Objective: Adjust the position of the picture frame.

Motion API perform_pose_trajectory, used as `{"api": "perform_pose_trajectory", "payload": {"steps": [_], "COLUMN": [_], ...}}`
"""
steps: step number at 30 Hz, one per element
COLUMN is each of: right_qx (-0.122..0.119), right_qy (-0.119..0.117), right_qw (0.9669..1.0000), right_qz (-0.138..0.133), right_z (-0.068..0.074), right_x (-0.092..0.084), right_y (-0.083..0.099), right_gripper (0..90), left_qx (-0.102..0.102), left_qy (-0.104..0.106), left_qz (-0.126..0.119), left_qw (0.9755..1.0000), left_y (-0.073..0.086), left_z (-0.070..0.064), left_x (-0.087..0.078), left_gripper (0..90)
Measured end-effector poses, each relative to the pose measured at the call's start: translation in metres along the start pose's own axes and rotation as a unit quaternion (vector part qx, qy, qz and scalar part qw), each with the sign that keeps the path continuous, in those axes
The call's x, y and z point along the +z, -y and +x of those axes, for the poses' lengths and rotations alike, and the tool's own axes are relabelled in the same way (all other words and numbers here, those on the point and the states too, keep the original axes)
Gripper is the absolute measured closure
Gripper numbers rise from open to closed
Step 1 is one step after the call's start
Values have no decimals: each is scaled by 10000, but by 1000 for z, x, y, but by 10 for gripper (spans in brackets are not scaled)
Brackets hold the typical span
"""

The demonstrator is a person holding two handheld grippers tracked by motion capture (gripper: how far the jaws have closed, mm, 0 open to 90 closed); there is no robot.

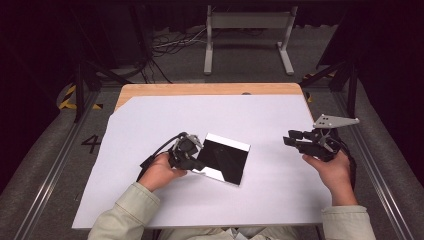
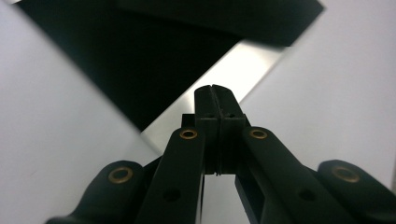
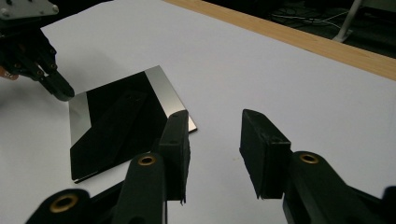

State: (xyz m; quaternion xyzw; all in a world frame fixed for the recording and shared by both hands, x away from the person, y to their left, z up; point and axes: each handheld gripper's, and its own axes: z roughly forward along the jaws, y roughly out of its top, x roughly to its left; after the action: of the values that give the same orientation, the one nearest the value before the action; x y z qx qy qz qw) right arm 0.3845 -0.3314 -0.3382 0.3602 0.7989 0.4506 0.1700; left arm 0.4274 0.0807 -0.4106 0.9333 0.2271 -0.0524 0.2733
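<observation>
Left tool (image 2: 215, 91) closed over mirror plate (image 1: 226, 157), contact unclear; right tool (image 3: 215, 154) open

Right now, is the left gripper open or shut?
Shut. In the left gripper view the left gripper has its two jaws pressed together with no gap, tips at the edge of the shiny square plate; whether they pinch it, cannot tell.

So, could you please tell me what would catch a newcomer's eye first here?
A glossy black square mirror-like plate lies on the white sheet covering the wooden table, left of centre. The left gripper, jaws shut, tips at the plate's near-left edge. The right gripper is held open, off to the right.
</observation>
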Motion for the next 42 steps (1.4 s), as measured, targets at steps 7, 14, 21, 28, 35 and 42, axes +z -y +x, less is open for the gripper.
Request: {"api": "perform_pose_trajectory", "payload": {"steps": [7, 14, 21, 28, 35, 42], "right_qx": [8, -8, 0, -19, 2, -18], "right_qy": [-9, -13, -22, -41, -49, -72], "right_qw": [10000, 10000, 10000, 10000, 10000, 9999], "right_qz": [13, 32, 27, 49, 54, 80], "right_z": [0, 1, 1, 3, 3, 4], "right_x": [1, 2, 2, 4, 3, 6], "right_y": [0, 0, -1, -1, -1, -2], "right_gripper": [621, 619, 618, 618, 617, 617], "left_qx": [-626, -522, -486, -119, 51, 169], "left_qy": [-399, -359, -172, 204, 346, 409], "left_qz": [139, 365, 265, 325, 273, 138], "left_qw": [9971, 9973, 9983, 9992, 9990, 9989], "left_y": [11, 10, 11, 5, -2, -8], "left_z": [19, 16, 14, 2, -9, -19], "left_x": [-5, 4, 7, 13, 22, 31], "left_gripper": [900, 900, 900, 900, 900, 900]}}
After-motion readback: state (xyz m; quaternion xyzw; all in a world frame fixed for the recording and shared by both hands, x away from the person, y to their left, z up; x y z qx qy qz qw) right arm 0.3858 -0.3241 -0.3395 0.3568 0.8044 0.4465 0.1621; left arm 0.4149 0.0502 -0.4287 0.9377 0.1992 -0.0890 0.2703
